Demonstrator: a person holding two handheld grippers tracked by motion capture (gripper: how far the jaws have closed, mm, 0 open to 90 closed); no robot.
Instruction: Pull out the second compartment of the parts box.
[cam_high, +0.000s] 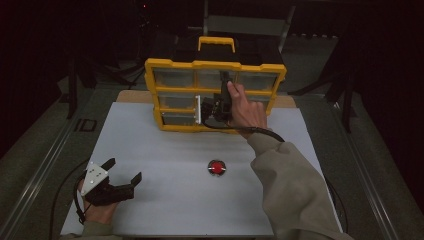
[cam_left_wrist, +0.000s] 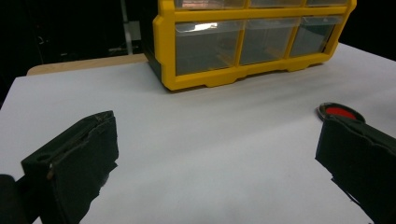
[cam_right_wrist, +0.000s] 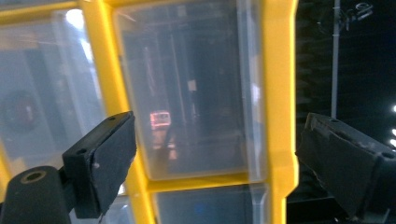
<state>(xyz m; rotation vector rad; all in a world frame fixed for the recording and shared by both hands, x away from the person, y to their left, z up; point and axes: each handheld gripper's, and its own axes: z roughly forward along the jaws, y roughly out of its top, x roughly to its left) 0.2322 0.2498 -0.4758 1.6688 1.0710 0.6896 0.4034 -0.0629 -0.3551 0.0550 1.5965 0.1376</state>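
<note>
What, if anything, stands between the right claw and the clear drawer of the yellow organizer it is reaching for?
Nothing visible does. The right claw is open right at the yellow organizer, its jaws either side of a clear drawer with only open space between. The red button lies well behind it on the table.

The surface (cam_high: 165, 165) is a flat white sheet laid over a wooden board whose tan edge shows along the far side. A yellow drawer cabinet (cam_high: 175, 90) with clear drawers and a yellow handle stands at the far middle of the sheet. A small round red object (cam_high: 216, 167) in a dark ring lies nearer, right of centre, well apart from the cabinet.
</note>
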